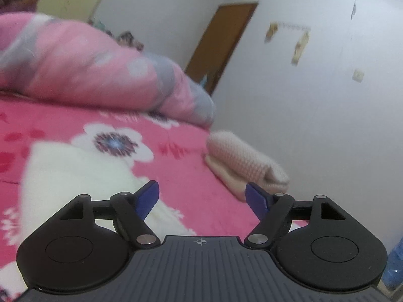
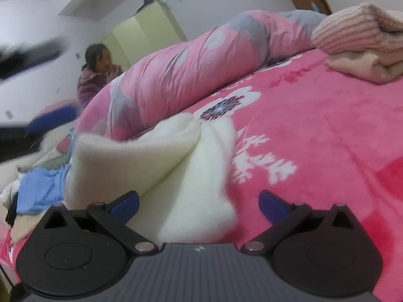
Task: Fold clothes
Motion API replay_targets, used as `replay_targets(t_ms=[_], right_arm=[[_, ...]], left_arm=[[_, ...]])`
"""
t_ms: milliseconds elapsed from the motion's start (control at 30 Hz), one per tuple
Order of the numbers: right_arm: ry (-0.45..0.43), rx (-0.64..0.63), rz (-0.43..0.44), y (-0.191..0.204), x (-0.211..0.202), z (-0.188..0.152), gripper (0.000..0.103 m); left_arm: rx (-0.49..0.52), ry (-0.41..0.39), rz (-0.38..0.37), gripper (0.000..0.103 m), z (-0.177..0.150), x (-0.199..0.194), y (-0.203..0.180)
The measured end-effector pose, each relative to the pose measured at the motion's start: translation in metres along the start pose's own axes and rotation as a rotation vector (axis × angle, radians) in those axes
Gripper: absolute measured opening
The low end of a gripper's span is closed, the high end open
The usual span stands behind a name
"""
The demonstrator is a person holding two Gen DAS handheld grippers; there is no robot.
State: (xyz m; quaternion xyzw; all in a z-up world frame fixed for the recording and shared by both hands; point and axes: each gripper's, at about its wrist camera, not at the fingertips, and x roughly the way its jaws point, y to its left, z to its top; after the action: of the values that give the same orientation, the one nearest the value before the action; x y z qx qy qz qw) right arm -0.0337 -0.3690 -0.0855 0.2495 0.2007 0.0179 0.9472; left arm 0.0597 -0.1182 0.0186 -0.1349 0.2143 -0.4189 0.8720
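Now both the left gripper (image 1: 202, 197) and right gripper (image 2: 199, 202) gape wide, holding nothing; fluffy cream-white garment (image 2: 176, 166) lies on the pink floral blanket (image 2: 314, 130)

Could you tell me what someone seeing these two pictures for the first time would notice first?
Most likely the bright pink floral blanket covering the bed, with a fluffy white garment lying partly folded just ahead of the open right gripper. Behind it runs a rolled pink and grey quilt, and a folded pink knit sweater sits at the bed's edge beyond the open left gripper.
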Motion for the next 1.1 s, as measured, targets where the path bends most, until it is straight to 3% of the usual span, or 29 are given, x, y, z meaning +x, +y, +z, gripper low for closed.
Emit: replay_targets(t_ms=[100, 267, 400, 467, 567, 767, 867, 900, 967, 1100], right_arm=[[-0.036, 0.090, 0.004, -0.010, -0.024, 0.009, 0.103], [-0.020, 0.253, 0.147, -0.013, -0.047, 0.037, 0.103], [0.128, 0.367, 0.258, 0.004, -0.014, 0.063, 0.103], [0.234, 0.469, 0.262, 0.003, 0.011, 0.071, 0.098], [0.344, 0.536, 0.226, 0.003, 0.043, 0.077, 0.093], [0.506, 0.495, 0.147, 0.024, 0.085, 0.081, 0.088], [0.573, 0.431, 0.123, 0.037, 0.105, 0.080, 0.074], [0.572, 0.396, 0.109, 0.042, 0.106, 0.082, 0.062], [0.566, 0.327, 0.084, 0.053, 0.108, 0.085, 0.030], [0.432, 0.238, 0.209, 0.061, 0.079, 0.107, 0.027]], left_arm=[[0.022, -0.041, 0.081, 0.077, -0.010, -0.035, 0.021], [0.119, 0.002, 0.221, 0.077, -0.041, -0.063, 0.043], [0.202, 0.082, 0.311, 0.077, -0.062, -0.056, 0.043], [0.198, 0.106, 0.316, 0.077, -0.068, -0.052, 0.046], [0.180, 0.129, 0.337, 0.077, -0.075, -0.043, 0.050], [0.231, 0.165, 0.396, 0.077, -0.089, -0.031, 0.049], [0.215, 0.157, 0.428, 0.077, -0.092, -0.027, 0.052], [0.190, 0.153, 0.432, 0.077, -0.092, -0.027, 0.055], [0.111, 0.153, 0.433, 0.075, -0.093, -0.027, 0.065], [0.077, 0.164, 0.446, 0.071, -0.095, -0.032, 0.072]])
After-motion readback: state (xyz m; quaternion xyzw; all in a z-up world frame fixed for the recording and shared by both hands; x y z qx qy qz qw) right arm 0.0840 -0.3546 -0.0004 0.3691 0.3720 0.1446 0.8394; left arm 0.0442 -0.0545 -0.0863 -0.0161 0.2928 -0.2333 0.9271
